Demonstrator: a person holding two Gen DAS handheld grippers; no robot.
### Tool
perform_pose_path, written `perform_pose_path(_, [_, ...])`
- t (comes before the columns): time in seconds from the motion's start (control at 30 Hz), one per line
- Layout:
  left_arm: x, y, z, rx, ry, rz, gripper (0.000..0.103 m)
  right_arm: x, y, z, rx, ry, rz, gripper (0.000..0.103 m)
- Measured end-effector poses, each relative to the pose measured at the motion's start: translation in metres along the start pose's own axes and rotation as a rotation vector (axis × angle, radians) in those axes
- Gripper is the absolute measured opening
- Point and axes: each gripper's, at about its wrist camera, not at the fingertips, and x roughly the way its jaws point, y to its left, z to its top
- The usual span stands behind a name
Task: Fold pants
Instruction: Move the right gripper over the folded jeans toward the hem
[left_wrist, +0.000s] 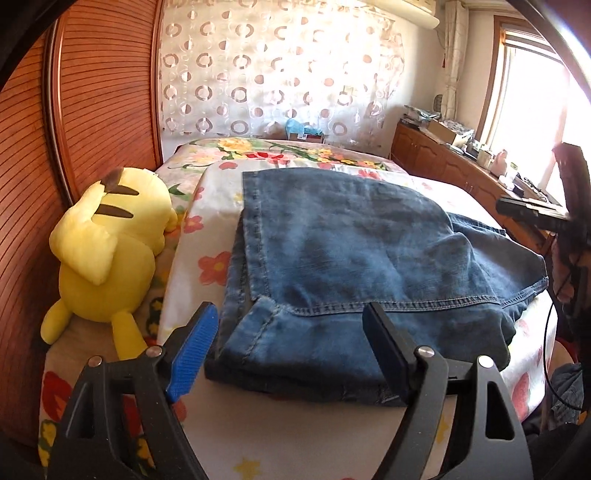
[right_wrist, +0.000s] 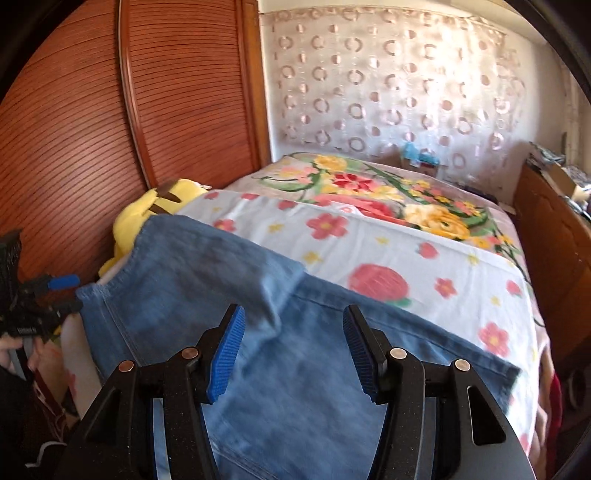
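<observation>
Blue denim pants (left_wrist: 351, 266) lie folded in layers on the flowered bed sheet (left_wrist: 207, 229). My left gripper (left_wrist: 291, 314) is open and empty, its fingers either side of the near cuff end, just above the cloth. In the right wrist view the pants (right_wrist: 295, 387) fill the near foreground. My right gripper (right_wrist: 293, 317) is open and empty, hovering over the denim. The left gripper (right_wrist: 55, 295) shows at the far left edge there, and the right gripper at the right edge of the left wrist view (left_wrist: 532, 214).
A yellow plush toy (left_wrist: 107, 254) lies at the bed's left, against a wooden slatted wardrobe (left_wrist: 74, 110). A wooden cabinet (left_wrist: 443, 162) with clutter runs along the right under a window. A curtain with rings hangs behind the bed.
</observation>
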Motion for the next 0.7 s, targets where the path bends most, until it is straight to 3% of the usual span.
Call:
perform_pose_path(0.33, [0.015,-0.043,0.009,0.052,0.005,-0.065,0.081,-0.011,-0.004,-0.047,0.078,0.057,-0.063,0.057])
perform_pose_path(0.7, [0.041,-0.103,0.016,0.126,0.037,-0.142,0.081,-0.008,-0.015,-0.064,0.137,0.112,-0.108,0.057])
